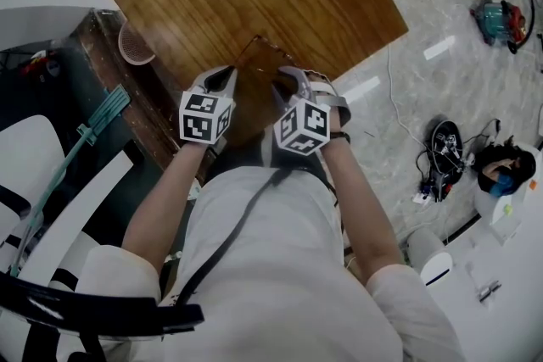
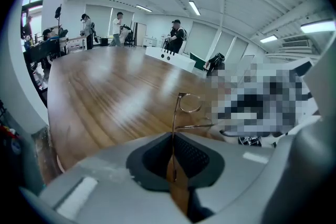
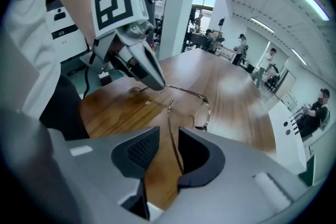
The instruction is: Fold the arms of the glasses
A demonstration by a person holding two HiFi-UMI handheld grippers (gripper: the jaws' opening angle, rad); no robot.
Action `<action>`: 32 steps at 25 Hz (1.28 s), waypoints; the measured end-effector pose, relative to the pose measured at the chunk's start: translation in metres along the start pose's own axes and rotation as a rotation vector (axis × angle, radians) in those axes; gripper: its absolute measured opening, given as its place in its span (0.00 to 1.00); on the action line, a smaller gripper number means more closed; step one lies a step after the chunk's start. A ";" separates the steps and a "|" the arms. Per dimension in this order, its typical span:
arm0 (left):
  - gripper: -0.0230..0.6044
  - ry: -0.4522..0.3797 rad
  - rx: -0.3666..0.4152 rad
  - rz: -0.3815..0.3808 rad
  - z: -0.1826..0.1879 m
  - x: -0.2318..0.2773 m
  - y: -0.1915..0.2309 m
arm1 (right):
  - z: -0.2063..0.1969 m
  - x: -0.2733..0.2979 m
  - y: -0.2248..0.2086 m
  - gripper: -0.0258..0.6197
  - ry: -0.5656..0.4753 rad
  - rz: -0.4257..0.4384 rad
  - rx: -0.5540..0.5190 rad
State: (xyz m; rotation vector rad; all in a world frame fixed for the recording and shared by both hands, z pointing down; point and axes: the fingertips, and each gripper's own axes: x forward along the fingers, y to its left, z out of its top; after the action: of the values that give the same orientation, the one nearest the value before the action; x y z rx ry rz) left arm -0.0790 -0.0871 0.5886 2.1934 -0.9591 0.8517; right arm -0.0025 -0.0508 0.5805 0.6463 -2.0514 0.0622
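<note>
L gripper (image 2: 172, 165) pinches one arm of the glasses (image 2: 189, 104) over the wood table (image 2: 105, 97). R gripper (image 3: 163, 152) jaws spread, w/ the other arm between them, not clamped.

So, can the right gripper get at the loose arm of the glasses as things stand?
Probably yes: the loose arm of the glasses lies between the open fingers of the right gripper, nothing blocking; the left gripper pinches the other arm.

One pair of glasses (image 2: 189, 103), two hand-held grippers (image 1: 227, 72) (image 1: 282, 86)
</note>
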 end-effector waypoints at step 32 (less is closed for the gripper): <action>0.06 -0.023 -0.191 0.008 -0.016 -0.002 -0.023 | 0.018 0.014 -0.029 0.21 0.019 -0.103 0.157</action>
State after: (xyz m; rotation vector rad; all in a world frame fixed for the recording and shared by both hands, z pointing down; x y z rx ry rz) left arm -0.0673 -0.0616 0.5910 2.0418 -1.0172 0.7092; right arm -0.0092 -0.0868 0.5761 0.8441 -2.0051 0.1707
